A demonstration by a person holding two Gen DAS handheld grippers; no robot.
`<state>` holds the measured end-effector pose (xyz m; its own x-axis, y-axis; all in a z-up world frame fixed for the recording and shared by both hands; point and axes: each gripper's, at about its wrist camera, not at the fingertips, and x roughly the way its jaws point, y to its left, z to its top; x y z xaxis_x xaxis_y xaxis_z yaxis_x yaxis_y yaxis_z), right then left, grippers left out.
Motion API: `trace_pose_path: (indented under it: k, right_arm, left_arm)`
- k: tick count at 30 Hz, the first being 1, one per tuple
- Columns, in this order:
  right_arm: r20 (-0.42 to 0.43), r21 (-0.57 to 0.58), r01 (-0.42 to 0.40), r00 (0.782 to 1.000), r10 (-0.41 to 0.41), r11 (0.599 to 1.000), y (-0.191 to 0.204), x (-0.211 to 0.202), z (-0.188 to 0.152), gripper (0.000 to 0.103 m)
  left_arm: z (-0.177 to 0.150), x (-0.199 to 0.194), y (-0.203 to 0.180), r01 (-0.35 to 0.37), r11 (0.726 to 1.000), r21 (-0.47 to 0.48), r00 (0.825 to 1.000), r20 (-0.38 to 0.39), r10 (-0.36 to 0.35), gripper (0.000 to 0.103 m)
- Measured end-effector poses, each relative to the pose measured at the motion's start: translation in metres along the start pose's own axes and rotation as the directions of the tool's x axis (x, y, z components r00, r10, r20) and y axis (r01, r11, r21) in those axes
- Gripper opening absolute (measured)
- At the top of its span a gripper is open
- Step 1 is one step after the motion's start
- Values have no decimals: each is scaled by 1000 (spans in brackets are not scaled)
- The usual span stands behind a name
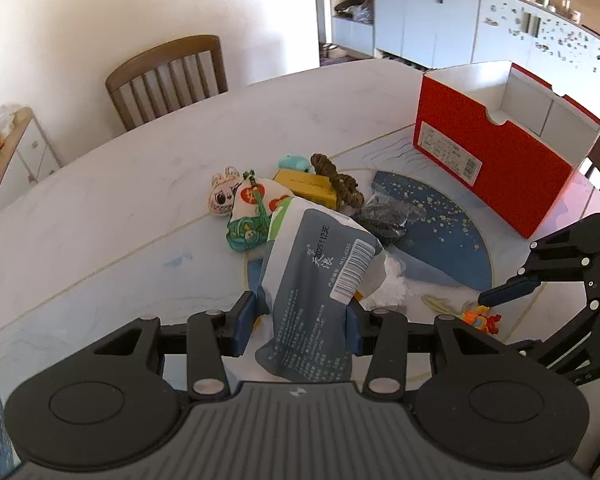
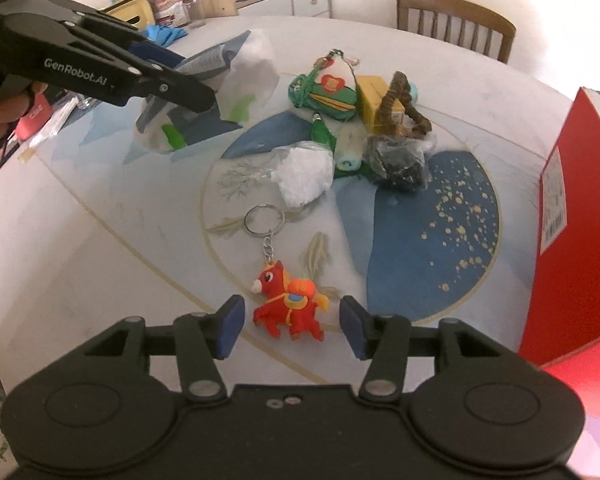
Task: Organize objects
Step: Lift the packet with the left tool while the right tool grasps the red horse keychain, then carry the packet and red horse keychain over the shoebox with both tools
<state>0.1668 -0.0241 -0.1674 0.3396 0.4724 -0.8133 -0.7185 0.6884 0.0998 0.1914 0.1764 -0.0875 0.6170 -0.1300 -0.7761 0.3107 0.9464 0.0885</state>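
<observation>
Left claw: the left claw point(image 1: 301, 320) was clenched on a grey-blue and white plastic packet with a barcode label point(image 1: 318, 276), its blue pads point(image 1: 245, 322) pressing the packet's two sides; in the right wrist view the packet point(image 2: 220, 80) hung clear above the worktop.
Right claw: the right claw point(image 2: 292, 322) stood released, its blue pads point(image 2: 231, 326) either side of a red and orange rubber horse keychain with a metal ring point(image 2: 290, 308), neither pad touching it.
Writing: "20251123E" and a barcode read on the packet; its smaller print was too fine to read. "GenRobot.AI" showed on the left claw's arm in the right wrist view.
Keychain axis: the horse lay flat on the pale round worktop with a blue and gold pattern point(image 2: 100, 240), head towards the left of the right wrist view, chain and ring running away from the camera.
Box: a red cardboard box with a white interior point(image 1: 496, 152) stood open on the worktop's far right, its side label unreadable; in the right wrist view it was cut off by the frame.
Pile: a yellow carton point(image 1: 310, 186), a brown twisted rope piece point(image 1: 338, 182), a black crinkled bag point(image 1: 388, 214) and a white, green and orange fabric pouch point(image 1: 256, 208) lay bunched at the centre, partly overlapping.
Hidden: the packet's lower end sat behind the left claw's body.
</observation>
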Motion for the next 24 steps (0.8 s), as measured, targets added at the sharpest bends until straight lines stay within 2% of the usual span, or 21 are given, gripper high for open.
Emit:
trace_pose_path:
  k: [3,7,15,24]
  right_arm:
    - [9,-39,16,1000,-16,999,4,0,-2,41]
    - [28,-45,10,1000,-9,999,2,-6,-4,36]
    - [73,5,-8,997,8,1000,-11,-38,-4,35]
    - [151,75,8,988,-20,997,-43,-110,-1,35]
  left_arm:
    - [-1,-3,-5,-17,1000,-19,1000,-7,17,44]
    - [0,-6,-12,-36,998,-47,999,-17,35,44]
    - [11,-16,-34,-49,994,-102,999,-13,47,44]
    - [42,-33,-66,-27,995,-92,999,42,31,44]
